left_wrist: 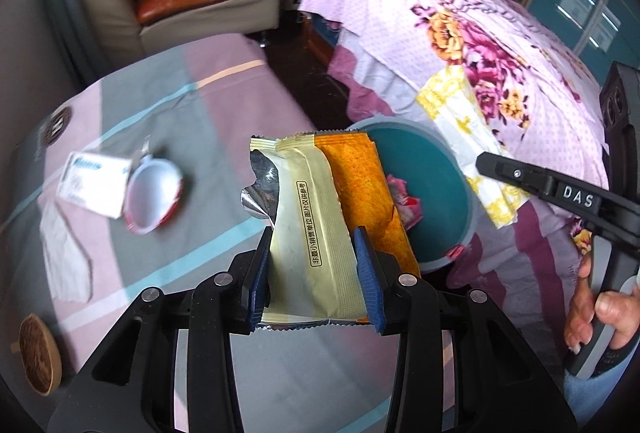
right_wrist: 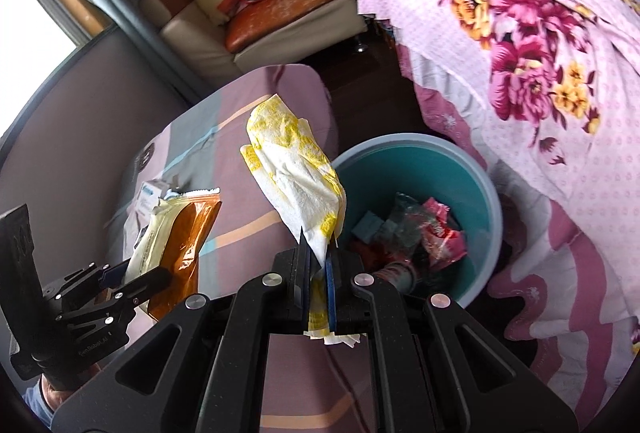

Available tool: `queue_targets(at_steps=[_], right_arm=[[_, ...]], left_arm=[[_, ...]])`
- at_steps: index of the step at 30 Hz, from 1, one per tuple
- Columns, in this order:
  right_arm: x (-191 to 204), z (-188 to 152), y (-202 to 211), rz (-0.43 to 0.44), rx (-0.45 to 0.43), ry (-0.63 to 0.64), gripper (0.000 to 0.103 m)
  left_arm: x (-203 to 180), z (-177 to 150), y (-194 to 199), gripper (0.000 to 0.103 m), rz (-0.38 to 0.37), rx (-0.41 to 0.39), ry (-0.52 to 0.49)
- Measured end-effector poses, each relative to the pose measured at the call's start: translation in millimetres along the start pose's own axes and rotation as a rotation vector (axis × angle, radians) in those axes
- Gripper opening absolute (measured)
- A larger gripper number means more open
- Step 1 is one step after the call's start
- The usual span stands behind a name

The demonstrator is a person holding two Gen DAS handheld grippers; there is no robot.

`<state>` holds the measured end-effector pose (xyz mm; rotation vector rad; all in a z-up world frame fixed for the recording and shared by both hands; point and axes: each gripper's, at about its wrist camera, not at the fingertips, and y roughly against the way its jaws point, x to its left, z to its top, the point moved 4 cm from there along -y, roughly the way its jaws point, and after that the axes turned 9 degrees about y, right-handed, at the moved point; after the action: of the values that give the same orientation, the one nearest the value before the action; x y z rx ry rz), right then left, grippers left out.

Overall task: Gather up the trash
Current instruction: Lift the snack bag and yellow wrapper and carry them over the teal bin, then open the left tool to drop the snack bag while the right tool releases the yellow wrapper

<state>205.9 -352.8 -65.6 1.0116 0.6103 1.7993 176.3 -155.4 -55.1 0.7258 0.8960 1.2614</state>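
Both hands loaded with trash, heading for the bin

The left gripper (left_wrist: 316,273) has its fingers clamped on a torn snack wrapper (left_wrist: 320,217), yellow and orange, sticking up out of the grip. The right gripper (right_wrist: 318,261) is squeezed almost fully shut on a crumpled paper towel (right_wrist: 296,169) with a yellow print. The teal bin (right_wrist: 480,185) sits on the floor between the tabletop (left_wrist: 192,105) and the flowery bed (right_wrist: 540,53), already holding some wrappers. Looks to me like the carry step: both pieces hang near the rim, not over the middle yet. Next move should be getting each one above the opening, then letting go so nothing lands on the floor. A small box (left_wrist: 94,185), a white cup (left_wrist: 154,199) and a tissue (left_wrist: 66,261) are still on the tabletop, so there's more to fetch.
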Motion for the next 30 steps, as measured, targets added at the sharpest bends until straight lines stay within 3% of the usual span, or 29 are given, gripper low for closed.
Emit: queue_targets(at_steps=[10, 25, 30], right_arm=[[-35, 3, 3, -0.03, -0.011, -0.065, 0.006], [-67, 1, -5, -0.074, 0.021, -0.126, 0.006], [-74, 4, -7, -0.091, 0.028, -0.135, 0.006]], left_arm=[[-38, 18, -29, 0.04, -0.032, 0.032, -0.048], [-59, 29, -76, 0.042, -0.074, 0.101, -0.061], [-64, 32, -92, 0.054, -0.085, 0.12, -0.059]])
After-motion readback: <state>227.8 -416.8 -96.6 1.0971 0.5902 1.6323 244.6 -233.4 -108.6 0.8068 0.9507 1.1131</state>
